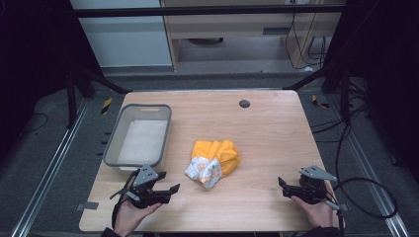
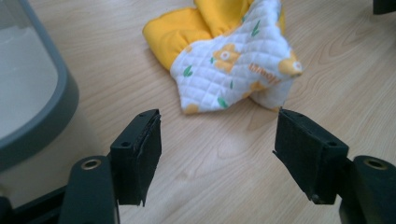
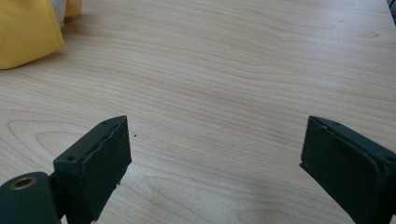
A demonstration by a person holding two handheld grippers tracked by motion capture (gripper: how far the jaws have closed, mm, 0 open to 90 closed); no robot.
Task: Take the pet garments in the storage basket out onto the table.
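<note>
The left gripper point(image 1: 163, 189) sits at seven o'clock on the table point(image 1: 267, 148), jaws apart and empty; the right gripper point(image 1: 289, 186) at five o'clock is likewise spread on nothing; the crumpled yellow-and-white quilted garment point(image 1: 213, 162) lies at centre, the grey basket point(image 1: 118, 157) at ten o'clock; I'd pinch a raised fold near the printed edge, jaws straddling it squarely before closing.

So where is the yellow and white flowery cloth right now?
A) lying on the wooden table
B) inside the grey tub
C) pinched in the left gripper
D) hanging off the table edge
A: the cloth lies bunched on the table, beside the grey tub and not in it, and the left gripper stands open, short of the cloth.
</note>
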